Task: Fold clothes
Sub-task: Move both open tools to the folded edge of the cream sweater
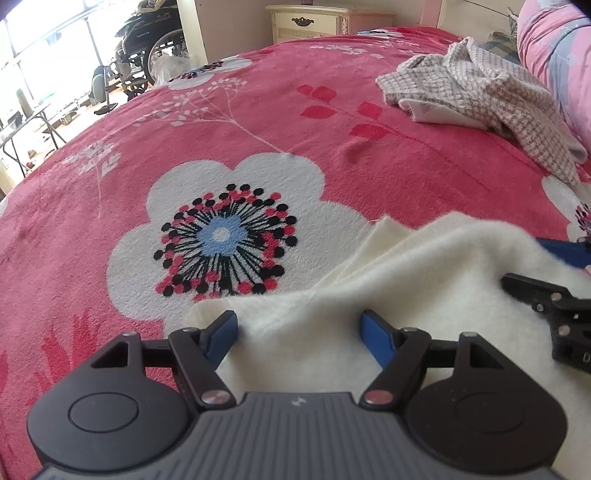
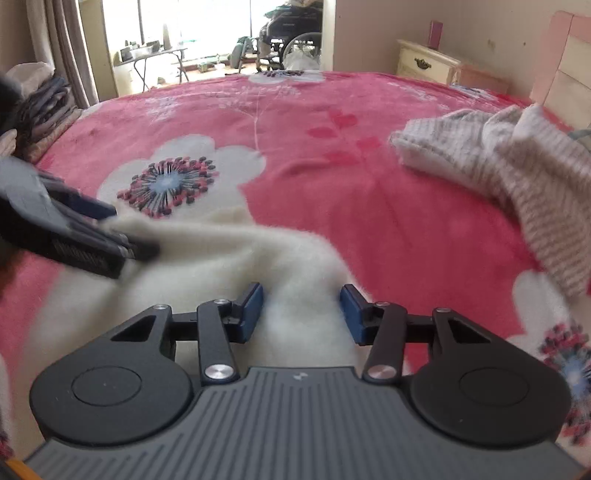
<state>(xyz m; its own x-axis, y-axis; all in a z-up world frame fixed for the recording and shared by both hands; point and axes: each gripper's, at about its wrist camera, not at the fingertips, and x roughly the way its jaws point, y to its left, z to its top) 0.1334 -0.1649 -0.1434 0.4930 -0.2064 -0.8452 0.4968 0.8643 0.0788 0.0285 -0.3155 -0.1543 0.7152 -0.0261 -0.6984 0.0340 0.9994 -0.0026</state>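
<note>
Both grippers, left [image 1: 299, 332] and right [image 2: 301, 314], are held open over a soft, light cream garment [image 1: 406, 280] on the bed [image 1: 258, 122]; its edge should be pinched.

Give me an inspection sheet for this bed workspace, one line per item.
Surface: bed covered by a pink floral blanket, no bare mattress showing.
Job's things: cream fleece garment lying rumpled at the near edge; checked garment heaped unfolded farther back, apart from it.
Clutter: pink pillow at the head end; stacked clothes beside the bed.
Grippers: left gripper open, fingers straddling the cream fleece; right gripper open, fleece between its fingers.
Cables: nothing seen.
Surroundings: cream nightstand, wheelchair and folding table near a bright window.
</note>
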